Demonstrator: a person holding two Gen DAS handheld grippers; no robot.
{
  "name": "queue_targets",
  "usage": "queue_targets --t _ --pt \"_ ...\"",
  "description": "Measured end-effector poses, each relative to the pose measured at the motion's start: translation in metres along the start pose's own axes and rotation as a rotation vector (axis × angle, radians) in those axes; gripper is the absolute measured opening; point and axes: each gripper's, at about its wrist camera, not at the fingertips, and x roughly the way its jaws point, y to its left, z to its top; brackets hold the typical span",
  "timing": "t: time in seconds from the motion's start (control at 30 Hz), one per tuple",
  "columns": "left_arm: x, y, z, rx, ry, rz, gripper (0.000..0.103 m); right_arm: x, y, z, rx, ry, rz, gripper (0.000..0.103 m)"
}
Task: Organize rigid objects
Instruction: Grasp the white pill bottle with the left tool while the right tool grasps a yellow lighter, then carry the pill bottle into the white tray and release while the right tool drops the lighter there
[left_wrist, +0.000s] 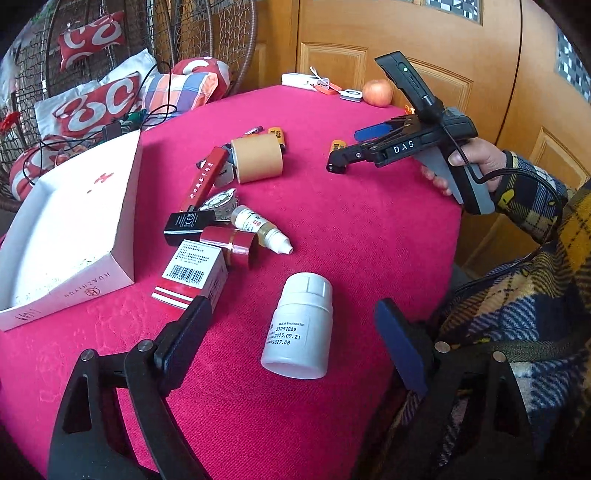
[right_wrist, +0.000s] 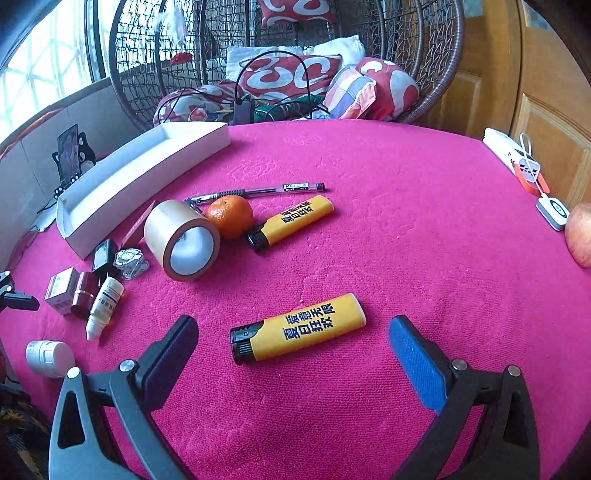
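Left tongs (left_wrist: 291, 321) agape around white bottle (left_wrist: 300, 326); right tongs (right_wrist: 293, 330) astride yellow lighter (right_wrist: 299, 328)

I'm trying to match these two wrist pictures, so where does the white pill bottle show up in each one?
Left wrist: the pill bottle lies low centre, between the open left gripper's fingers, not touched.
Right wrist: the same bottle is at the far left edge, low down, beyond the right gripper, which is open around a yellow lighter.
Shared landmark: the tape roll.
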Motion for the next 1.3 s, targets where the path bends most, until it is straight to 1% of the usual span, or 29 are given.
queue_targets --t 0.03,0.07,0.1,0.13,0.17,0.2,0.23,0.27,0.3,0.33,0.37,0.4,0.43,0.5,0.6,0.73,0.83,0.97,1.07,1.3 --pt "0.006 0.0 -0.002 0.002 0.031 -0.001 0.071 0.004 0.001 0.0 -0.015 0.013 -0.008 0.103" --pt "0.011 0.0 -0.004 0.009 0.059 -0.002 0.069 0.006 0.0 0.0 -0.025 0.021 -0.009 0.103" --pt "0.015 -0.003 -0.006 0.019 0.074 -0.005 0.064 0.006 0.0 -0.001 -0.031 0.025 -0.01 0.103" --pt "0.019 -0.004 -0.007 0.023 0.088 -0.02 0.054 0.008 0.002 0.0 -0.04 0.026 -0.012 0.103" --pt "0.02 -0.006 -0.009 0.025 0.083 -0.019 0.053 0.011 0.004 0.001 -0.055 0.029 -0.008 0.103" --pt "0.021 -0.007 -0.008 0.024 0.077 -0.016 0.048 0.013 0.008 0.002 -0.077 0.035 -0.01 0.103" --pt "0.022 -0.007 -0.007 0.019 0.074 -0.014 0.037 0.018 0.012 0.004 -0.107 0.048 -0.017 0.103" --pt "0.022 -0.004 -0.006 0.007 0.071 -0.013 0.036 0.022 0.016 0.004 -0.136 0.065 -0.022 0.103" --pt "0.022 -0.001 -0.005 -0.01 0.07 -0.017 0.036 0.025 0.019 0.002 -0.159 0.081 -0.023 0.102" --pt "0.021 0.002 -0.004 -0.026 0.065 -0.013 0.036 0.023 0.017 0.002 -0.147 0.075 0.001 0.101" --pt "0.019 0.004 -0.004 -0.04 0.06 -0.011 0.036 0.019 0.015 0.003 -0.133 0.069 0.018 0.089" --pt "0.016 0.007 -0.004 -0.051 0.052 -0.011 0.036 0.017 0.013 0.003 -0.13 0.069 0.015 0.082" --pt "0.011 0.009 -0.004 -0.062 0.038 -0.011 0.036 0.016 0.011 0.003 -0.119 0.073 0.007 0.082" --pt "0.0 0.015 0.001 -0.086 0.003 -0.013 0.036 0.01 0.005 0.003 -0.079 0.051 0.005 0.082" --pt "-0.022 0.025 0.012 -0.119 -0.077 0.008 0.036 -0.006 -0.001 0.009 -0.019 -0.016 0.017 0.082" --pt "-0.044 0.043 0.031 -0.171 -0.176 0.088 0.036 -0.032 0.0 0.03 0.051 -0.139 0.057 0.082" --pt "-0.05 0.056 0.042 -0.224 -0.227 0.163 0.036 -0.048 0.005 0.046 0.094 -0.221 0.098 0.082" --pt "-0.053 0.072 0.049 -0.281 -0.252 0.234 0.036 -0.062 0.017 0.063 0.126 -0.302 0.146 0.082" --pt "-0.057 0.085 0.053 -0.318 -0.261 0.271 0.036 -0.065 0.026 0.072 0.133 -0.334 0.162 0.082" --pt "-0.069 0.106 0.06 -0.371 -0.291 0.323 0.036 -0.063 0.045 0.091 0.121 -0.343 0.215 0.082"
